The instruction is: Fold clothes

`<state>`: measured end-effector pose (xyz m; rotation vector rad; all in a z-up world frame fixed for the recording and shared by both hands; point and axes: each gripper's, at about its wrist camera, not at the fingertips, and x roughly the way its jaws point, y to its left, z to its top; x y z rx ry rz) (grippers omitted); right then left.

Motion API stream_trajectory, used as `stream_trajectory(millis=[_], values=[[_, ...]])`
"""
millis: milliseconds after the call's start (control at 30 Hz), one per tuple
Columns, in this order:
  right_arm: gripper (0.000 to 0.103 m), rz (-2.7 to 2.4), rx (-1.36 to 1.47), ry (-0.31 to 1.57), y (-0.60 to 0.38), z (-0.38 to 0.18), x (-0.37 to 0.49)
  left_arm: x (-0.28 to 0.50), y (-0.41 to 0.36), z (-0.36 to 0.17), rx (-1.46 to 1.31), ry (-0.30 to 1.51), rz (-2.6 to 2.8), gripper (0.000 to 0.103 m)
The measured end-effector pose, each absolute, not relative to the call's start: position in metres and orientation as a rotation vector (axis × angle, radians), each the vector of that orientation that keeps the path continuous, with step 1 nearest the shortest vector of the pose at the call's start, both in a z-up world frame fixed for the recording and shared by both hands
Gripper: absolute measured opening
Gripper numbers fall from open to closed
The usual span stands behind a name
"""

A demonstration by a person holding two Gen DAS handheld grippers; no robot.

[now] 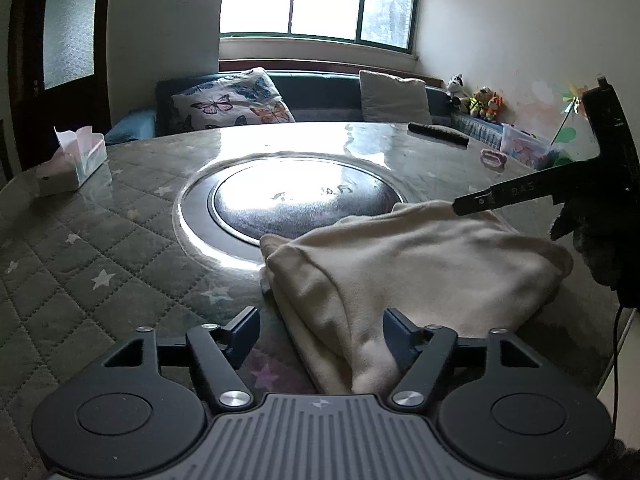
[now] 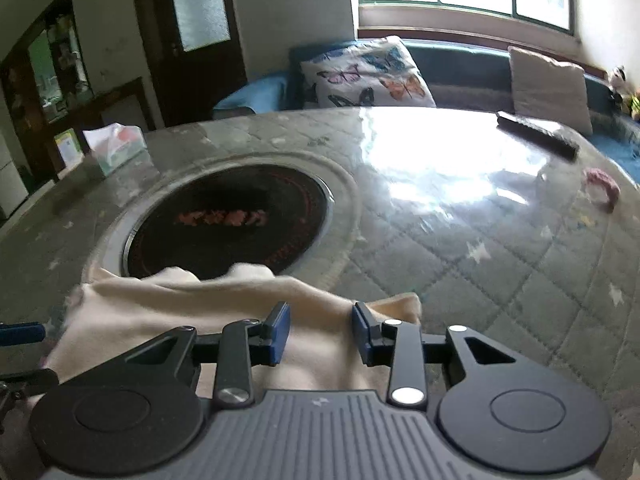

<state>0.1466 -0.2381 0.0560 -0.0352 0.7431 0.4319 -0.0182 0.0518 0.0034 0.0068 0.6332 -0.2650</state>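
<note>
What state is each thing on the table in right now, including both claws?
Cream garment: folded into a thick bundle, lying on the table beside the round inset.
Left claw: open, the garment's near edge between its fingers, not pinched.
Right claw: partly open over the garment, not clamped.
Tissue box: upright, a tissue sticking out.
Remote control: lying flat near the far edge.
Round inset: bare, its near rim partly covered by the garment.

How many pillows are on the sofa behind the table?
2. The white butterfly-print pillow leans at the left end of the dark blue sofa, and the plain cream square pillow leans toward the right end. The table could hide others.
</note>
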Motion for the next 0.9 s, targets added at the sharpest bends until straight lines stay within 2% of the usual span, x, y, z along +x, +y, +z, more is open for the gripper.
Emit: stream_trajectory(millis=[200, 233, 400, 567, 700, 733, 767, 900], values=[[0.034, 0.49, -0.076, 0.739, -0.22, 0.054, 0.157, -0.016, 0.039, 0.013, 0.011, 0.609, -0.21, 0.096], [0.034, 0.497, -0.083, 0.741, -0.218, 0.053, 0.159, -0.015, 0.038, 0.015, 0.006, 0.603, -0.198, 0.103], [0.036, 0.502, -0.123, 0.753, -0.214, 0.047, 0.165, -0.004, 0.035, 0.025, -0.035, 0.593, -0.151, 0.103], [0.053, 0.551, -0.127, 0.712, -0.222, 0.06, 0.15, 0.014, 0.034, 0.028, -0.051, 0.615, -0.105, 0.103], [0.056, 0.607, -0.147, 0.698, -0.229, 0.064, 0.126, 0.03, 0.038, 0.022, -0.082, 0.655, -0.05, 0.103], [0.063, 0.616, -0.15, 0.697, -0.232, 0.064, 0.119, 0.033, 0.039, 0.019, -0.092, 0.669, -0.041, 0.103], [0.064, 0.623, -0.152, 0.695, -0.235, 0.064, 0.113, 0.035, 0.041, 0.016, -0.102, 0.68, -0.036, 0.103], [0.064, 0.67, -0.148, 0.682, -0.25, 0.063, 0.086, 0.037, 0.04, 0.007, -0.109, 0.707, -0.024, 0.103]])
